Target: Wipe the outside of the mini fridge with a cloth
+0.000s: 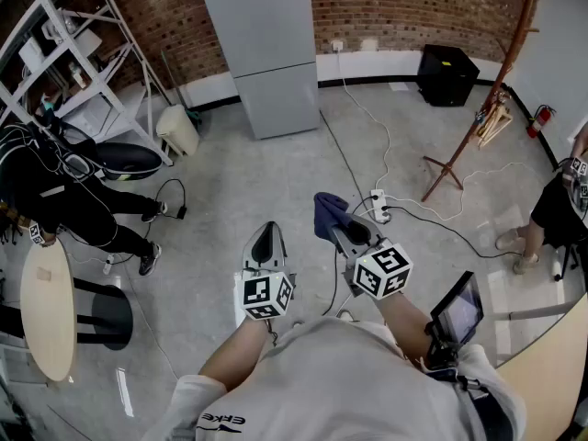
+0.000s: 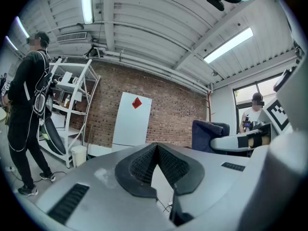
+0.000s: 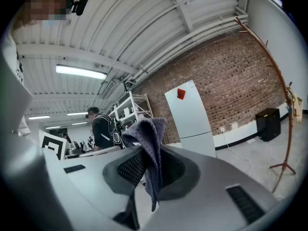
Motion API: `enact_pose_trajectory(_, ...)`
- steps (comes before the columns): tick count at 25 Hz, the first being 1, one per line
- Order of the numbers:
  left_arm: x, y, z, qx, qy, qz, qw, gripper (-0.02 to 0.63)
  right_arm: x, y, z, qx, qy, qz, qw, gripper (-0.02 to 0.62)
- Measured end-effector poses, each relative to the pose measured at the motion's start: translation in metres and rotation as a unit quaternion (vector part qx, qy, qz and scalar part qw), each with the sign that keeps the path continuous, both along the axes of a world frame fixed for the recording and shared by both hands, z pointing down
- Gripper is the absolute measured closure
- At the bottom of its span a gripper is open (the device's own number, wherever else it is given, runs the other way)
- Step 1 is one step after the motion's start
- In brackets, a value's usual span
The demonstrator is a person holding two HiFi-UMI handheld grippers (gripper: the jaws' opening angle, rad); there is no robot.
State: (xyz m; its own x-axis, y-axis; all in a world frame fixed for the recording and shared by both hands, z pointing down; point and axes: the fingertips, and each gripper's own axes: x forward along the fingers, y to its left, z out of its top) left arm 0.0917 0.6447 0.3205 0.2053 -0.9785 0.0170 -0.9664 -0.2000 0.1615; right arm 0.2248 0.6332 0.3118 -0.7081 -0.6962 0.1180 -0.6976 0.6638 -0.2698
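Clamps the cloth (image 3: 147, 134) in the right gripper (image 3: 150, 166). Holds the left gripper (image 2: 156, 150) with jaws tip to tip, empty. Faces the mini fridge (image 1: 271, 53), well ahead against the brick wall (image 1: 404, 7), top cut off in head view.

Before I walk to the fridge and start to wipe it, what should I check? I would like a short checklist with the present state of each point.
1. Cloth held by the right gripper: ok, it is pinched between the fingers.
2. Left gripper free: ok, its fingers meet at the tips with nothing between them.
3. Fridge within reach: not ok, it stands far off at the brick wall.
4. Way to the fridge: not ok, a cable and a power strip lie on the floor ahead.
5. Fridge doors shut: ok, as far as it shows.
6. Cloth clean or damp: cannot tell.
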Motion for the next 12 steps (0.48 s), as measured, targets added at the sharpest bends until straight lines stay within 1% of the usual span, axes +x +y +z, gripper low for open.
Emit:
enact_pose_trajectory(5,0.004,0.001,0.004,-0.003,-0.001,-0.001,1.0,0.603,0.005,0.001,0.003,-0.001,0.0,-0.002,1.0,0.537)
enact_pose_trajectory(12,0.015,-0.003,0.004,-0.008,-0.003,-0.007,0.9999,0.603,0.021,-0.005,0.001,-0.002,-0.016,-0.002,1.0,0.537)
